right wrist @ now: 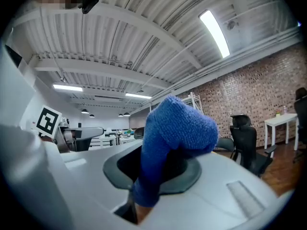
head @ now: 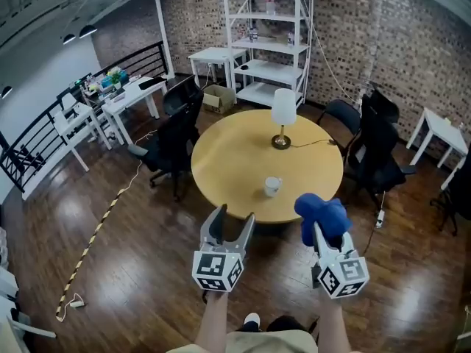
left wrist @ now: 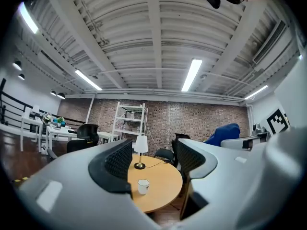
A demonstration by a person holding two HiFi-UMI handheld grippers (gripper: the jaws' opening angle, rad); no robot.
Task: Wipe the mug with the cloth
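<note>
The mug [head: 272, 186] is seen standing upright on the round bench [head: 235, 153], on the near side of the lamp [head: 282, 116] and close to the bench edge that faces the person. Nothing else is seen on the bench apart from the lamp and its cord.

The left gripper [head: 235, 215] is held short of the bench, on the near side of the lamp and beyond the mug from it. Its jaws are spread wide and nothing is held between them. In the left gripper view the mug is framed in the gap between the jaws, a little toward the left one, but well apart from them.

The right gripper [head: 321, 230] is held nearer than the lamp and to its right. Its jaws are closed on the blue cloth [head: 322, 213], which is bunched up over them.

From the jaws of both grippers, the mug lies ahead and between the two. Its long axis is vertical, so a hold from the side is judged to fit. The left gripper is judged the better lined up to steady the mug, leaving the cloth to be brought in from the right.

The mug's handle cannot be made out at this range. The right jaws' pads are mostly covered by the cloth. The near rim of the bench is partly cut off by the grippers in the head view.
</note>
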